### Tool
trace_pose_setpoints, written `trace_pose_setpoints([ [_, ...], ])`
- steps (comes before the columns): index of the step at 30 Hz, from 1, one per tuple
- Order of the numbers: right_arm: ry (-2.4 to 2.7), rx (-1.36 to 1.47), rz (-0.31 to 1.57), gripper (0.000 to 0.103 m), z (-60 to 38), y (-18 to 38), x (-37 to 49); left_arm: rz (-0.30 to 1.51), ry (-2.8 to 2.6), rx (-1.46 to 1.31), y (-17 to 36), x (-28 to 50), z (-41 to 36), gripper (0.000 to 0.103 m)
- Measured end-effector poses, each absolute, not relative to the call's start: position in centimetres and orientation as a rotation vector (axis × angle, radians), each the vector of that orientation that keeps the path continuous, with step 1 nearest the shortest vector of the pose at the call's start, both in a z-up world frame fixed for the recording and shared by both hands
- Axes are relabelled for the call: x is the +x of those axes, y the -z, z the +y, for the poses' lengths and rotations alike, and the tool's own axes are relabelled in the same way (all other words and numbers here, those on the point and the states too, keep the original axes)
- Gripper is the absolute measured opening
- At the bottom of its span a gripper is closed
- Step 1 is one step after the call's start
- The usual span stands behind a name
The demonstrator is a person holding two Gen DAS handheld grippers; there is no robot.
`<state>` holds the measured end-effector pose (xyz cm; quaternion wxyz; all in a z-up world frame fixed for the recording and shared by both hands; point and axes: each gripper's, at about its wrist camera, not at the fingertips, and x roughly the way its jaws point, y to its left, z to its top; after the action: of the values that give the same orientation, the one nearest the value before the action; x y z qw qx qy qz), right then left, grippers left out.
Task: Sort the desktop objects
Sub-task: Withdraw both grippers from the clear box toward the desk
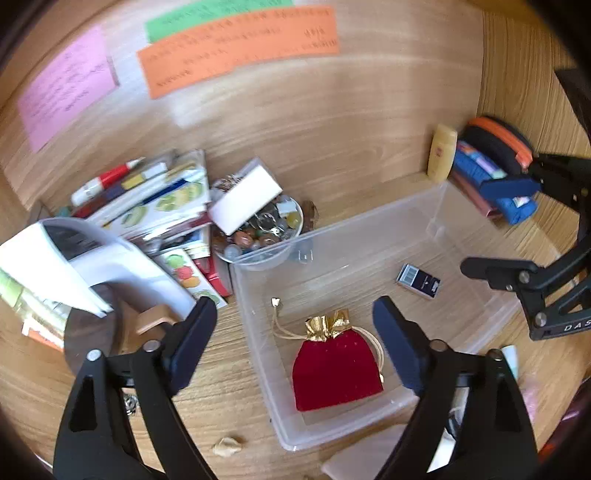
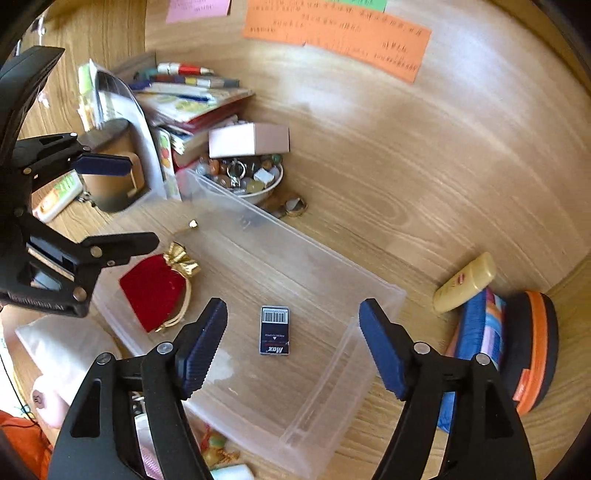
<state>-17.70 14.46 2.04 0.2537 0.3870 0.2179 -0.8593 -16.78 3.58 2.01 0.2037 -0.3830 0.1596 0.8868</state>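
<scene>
Both the left gripper (image 1: 295, 343) and the right gripper (image 2: 293, 345) hang wide open and empty over the clear bin (image 1: 436, 206), where a soft, light red pouch (image 1: 334, 373) lies between the left jaws, probably best pinched at its gathered gold neck.

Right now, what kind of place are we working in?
Probably a home or office desk: a wood-grain desktop with coloured paper notes on the back panel, a stack of books and pens, and a clear sorting bin.
</scene>
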Motion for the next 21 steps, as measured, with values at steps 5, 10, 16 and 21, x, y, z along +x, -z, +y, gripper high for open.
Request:
trace_pose_setpoints([
  [5,2.363,0.981,0.576,0.079,15.0,-4.1,-15.2,0.354,-2.546,-1.01,-4.2,-15.1,1.1,0.095],
  [10,2.384,0.931,0.566,0.08,16.4,-4.9,-13.2,0.296,-2.601,-1.002,-5.0,-13.5,-2.5,0.097],
  [16,2.396,0.908,0.546,0.081,17.5,-4.6,-10.7,0.261,-2.638,-1.098,-2.9,-12.4,-6.0,0.097],
  [21,2.401,0.924,0.548,0.081,18.3,-3.3,-9.1,0.216,-2.628,-1.224,0.3,-12.1,-8.1,0.097],
])
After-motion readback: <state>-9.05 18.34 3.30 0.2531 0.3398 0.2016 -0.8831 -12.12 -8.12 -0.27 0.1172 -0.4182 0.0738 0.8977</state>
